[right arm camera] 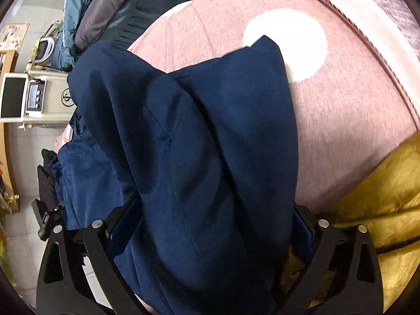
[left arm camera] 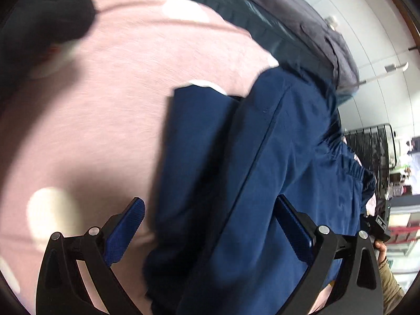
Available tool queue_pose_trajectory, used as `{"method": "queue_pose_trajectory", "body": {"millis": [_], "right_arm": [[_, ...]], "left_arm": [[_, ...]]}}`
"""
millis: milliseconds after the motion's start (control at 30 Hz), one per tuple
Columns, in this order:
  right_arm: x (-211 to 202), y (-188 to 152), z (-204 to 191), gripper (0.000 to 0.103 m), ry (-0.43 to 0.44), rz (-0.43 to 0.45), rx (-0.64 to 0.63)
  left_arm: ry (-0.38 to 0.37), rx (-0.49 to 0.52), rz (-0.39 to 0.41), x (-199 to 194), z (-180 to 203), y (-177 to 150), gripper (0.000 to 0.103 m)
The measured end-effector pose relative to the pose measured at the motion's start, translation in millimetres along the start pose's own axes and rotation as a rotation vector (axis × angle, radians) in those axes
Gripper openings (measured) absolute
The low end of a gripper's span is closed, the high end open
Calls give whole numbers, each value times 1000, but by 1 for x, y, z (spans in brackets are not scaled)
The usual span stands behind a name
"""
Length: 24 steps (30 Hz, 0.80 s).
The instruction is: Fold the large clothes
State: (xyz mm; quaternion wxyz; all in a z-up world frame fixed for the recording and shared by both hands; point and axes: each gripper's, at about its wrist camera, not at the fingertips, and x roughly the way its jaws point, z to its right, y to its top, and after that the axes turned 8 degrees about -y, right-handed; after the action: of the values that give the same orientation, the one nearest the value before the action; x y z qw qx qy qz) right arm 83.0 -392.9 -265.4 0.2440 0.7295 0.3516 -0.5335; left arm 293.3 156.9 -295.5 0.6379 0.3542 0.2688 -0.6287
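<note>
Navy trousers [right arm camera: 204,157] fill the space nearest the right wrist camera, bunched and draped between the spread fingers of the right gripper [right arm camera: 212,220]; cloth hides both pads, so whether that gripper is pinching the fabric cannot be told. Under the trousers lies a pink bed cover with white dots [right arm camera: 341,120], and a mustard-yellow quilted garment [right arm camera: 380,210] sits at the bed's near right corner, just beside the right gripper. At the far edge of the bed a heap of dark grey and teal jackets [right arm camera: 105,18] is piled up.

From the left wrist, the left gripper [left arm camera: 210,223] is released, its blue pads wide apart over the trousers [left arm camera: 262,170], which lie folded lengthwise on the pink cover [left arm camera: 105,105] with the elastic waistband [left arm camera: 349,162] toward the bed's right edge. One finger rests over bare cover, the other over navy cloth.
</note>
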Motion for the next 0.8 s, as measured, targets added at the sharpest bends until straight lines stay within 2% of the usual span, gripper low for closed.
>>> {"method": "queue_pose_trajectory", "body": {"millis": [67,167,233,267,300,333,367,433,467,567,700,800], "right_arm": [[-3,-4,-3,89,-14,23,8],[-9,-12,-12,79,-51,56,11],[-13,-16,-22,64,-91,72,-3],[-15,-17,-27,60,-109,80,-14],[-18,-21,-35,52,-145,94,-31],[-19,-23,-39,45,-165,102,-36],[-22,-27,-44,41,-194,114,-41],[-30,-37,-58,32,-242,156,-44],[-37,-44,-68,31,-251,183,-50],[-56,-62,-91,27,-250,234,-81],[-93,-99,-119,25,-201,300,-99],[-123,-129,-129,24,-146,332,-96]], "left_arm": [[-26,-7,-36,18,0,7,98],[-53,-44,-49,29,-1,13,98],[-58,-38,-59,31,0,15,97],[-61,-31,-56,31,1,15,95],[-69,-27,-48,29,3,13,85],[-85,-22,-37,26,6,11,72],[-89,-14,-22,21,9,8,66],[-79,25,2,13,20,0,43],[-75,45,18,5,27,-5,34],[-119,67,53,-16,37,-15,25],[-244,85,99,-65,50,-38,22],[-245,122,122,-95,61,-61,22]]}}
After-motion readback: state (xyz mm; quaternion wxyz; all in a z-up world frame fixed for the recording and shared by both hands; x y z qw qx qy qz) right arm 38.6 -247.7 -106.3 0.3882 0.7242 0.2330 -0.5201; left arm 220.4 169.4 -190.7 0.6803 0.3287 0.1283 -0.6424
